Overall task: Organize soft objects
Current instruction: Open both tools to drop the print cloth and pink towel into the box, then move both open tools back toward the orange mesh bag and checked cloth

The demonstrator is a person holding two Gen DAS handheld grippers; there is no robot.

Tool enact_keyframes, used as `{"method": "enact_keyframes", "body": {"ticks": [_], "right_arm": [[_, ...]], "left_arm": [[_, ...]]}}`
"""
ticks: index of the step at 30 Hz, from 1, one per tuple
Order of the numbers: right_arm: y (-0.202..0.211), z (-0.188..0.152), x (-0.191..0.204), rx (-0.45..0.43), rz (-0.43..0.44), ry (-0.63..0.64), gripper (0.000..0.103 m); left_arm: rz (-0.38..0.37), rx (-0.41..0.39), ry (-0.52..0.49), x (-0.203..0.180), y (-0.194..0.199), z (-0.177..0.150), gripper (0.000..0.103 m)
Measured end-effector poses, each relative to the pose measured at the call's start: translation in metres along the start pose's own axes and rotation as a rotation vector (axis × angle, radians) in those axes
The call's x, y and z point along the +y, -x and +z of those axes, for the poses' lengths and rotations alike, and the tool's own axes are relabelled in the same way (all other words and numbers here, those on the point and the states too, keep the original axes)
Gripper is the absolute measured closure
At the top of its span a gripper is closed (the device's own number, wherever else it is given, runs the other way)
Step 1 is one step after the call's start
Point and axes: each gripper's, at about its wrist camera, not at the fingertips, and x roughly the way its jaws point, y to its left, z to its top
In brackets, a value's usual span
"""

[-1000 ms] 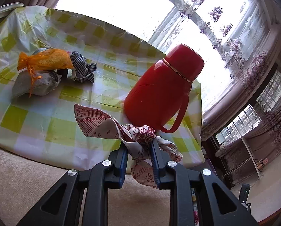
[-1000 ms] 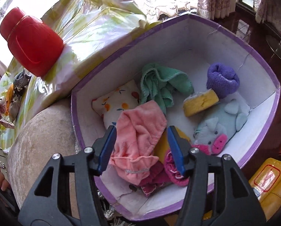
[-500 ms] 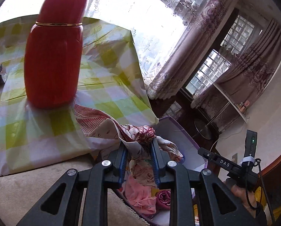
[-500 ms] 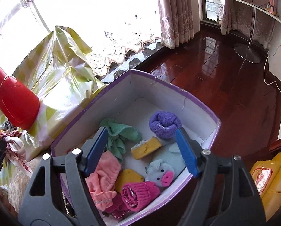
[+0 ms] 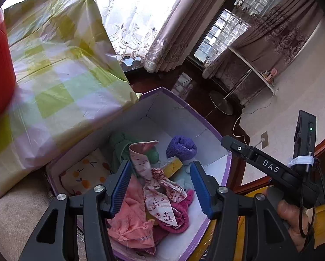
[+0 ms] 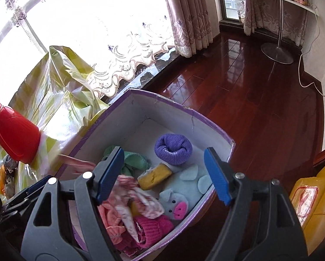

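A white box with a purple rim stands on the floor and holds several soft things. My left gripper hangs over it, its jaws opening. The red-and-white floral cloth sits loose between them, touching neither pad, draped on a pink cloth and a magenta knit. My right gripper stands open and empty above the box. Below it lie a purple rolled sock, a yellow sponge, a pig plush and a green cloth.
A red thermos stands on the table's yellow-green checked cover, left of the box. More small bags lie on the table's far left. Dark wooden floor spreads right of the box. A yellow packet lies at the lower right.
My left gripper swung from the table past the thermos to above the box and let go of the floral cloth. My right gripper opened wider and rose off the pink cloth.
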Motion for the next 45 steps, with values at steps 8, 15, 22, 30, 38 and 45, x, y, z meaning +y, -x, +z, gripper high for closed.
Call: {"method": "enact_keyframes", "body": {"ticks": [8, 15, 22, 30, 38, 45], "right_arm": [[-0.004, -0.005, 0.008, 0.019, 0.024, 0.013, 0.025], [0.0, -0.016, 0.044, 0.02, 0.088, 0.09, 0.025], [0.003, -0.041, 0.111, 0.055, 0.189, 0.232, 0.025], [0.012, -0.077, 0.198, 0.091, 0.303, 0.432, 0.025], [0.014, -0.104, 0.256, 0.114, 0.364, 0.559, 0.025], [0.011, -0.128, 0.297, 0.127, 0.393, 0.654, 0.025]], "left_arm": [[0.078, -0.123, 0.115, 0.037, 0.042, 0.0, 0.045], [0.146, -0.202, 0.194, 0.068, 0.077, -0.013, 0.045], [0.259, -0.295, 0.272, 0.103, 0.119, -0.033, 0.045], [0.373, -0.393, 0.385, 0.151, 0.172, -0.066, 0.045], [0.43, -0.47, 0.477, 0.186, 0.212, -0.096, 0.045], [0.465, -0.523, 0.56, 0.219, 0.24, -0.113, 0.045]]}}
